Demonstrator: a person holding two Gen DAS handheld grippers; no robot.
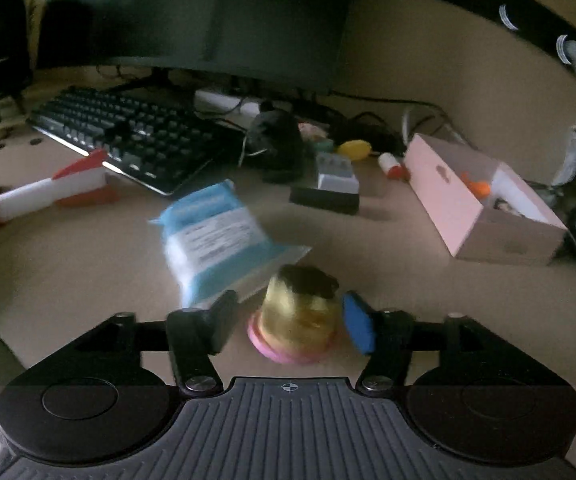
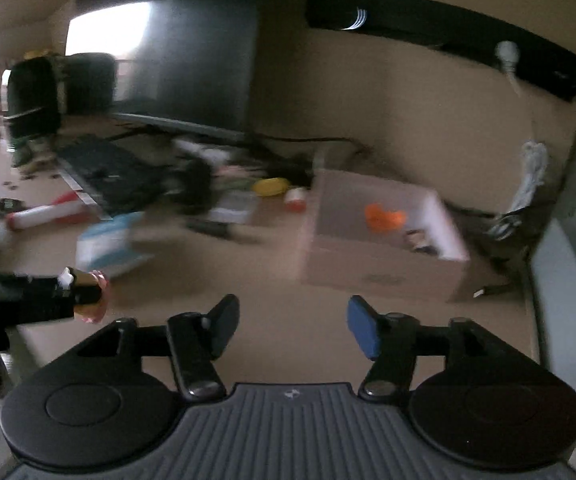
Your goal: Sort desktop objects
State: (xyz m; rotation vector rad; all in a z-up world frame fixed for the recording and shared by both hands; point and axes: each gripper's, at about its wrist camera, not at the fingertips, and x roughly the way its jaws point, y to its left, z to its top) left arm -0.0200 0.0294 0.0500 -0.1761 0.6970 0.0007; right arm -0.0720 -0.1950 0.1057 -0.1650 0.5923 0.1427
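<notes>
Left wrist, gold cup [image 1: 296, 312] between spread fingers [image 1: 358, 326] — untouched

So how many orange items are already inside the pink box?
1 that I can make out: an orange object lying in the open pink box, toward its far end. The box walls may hide others.
</notes>
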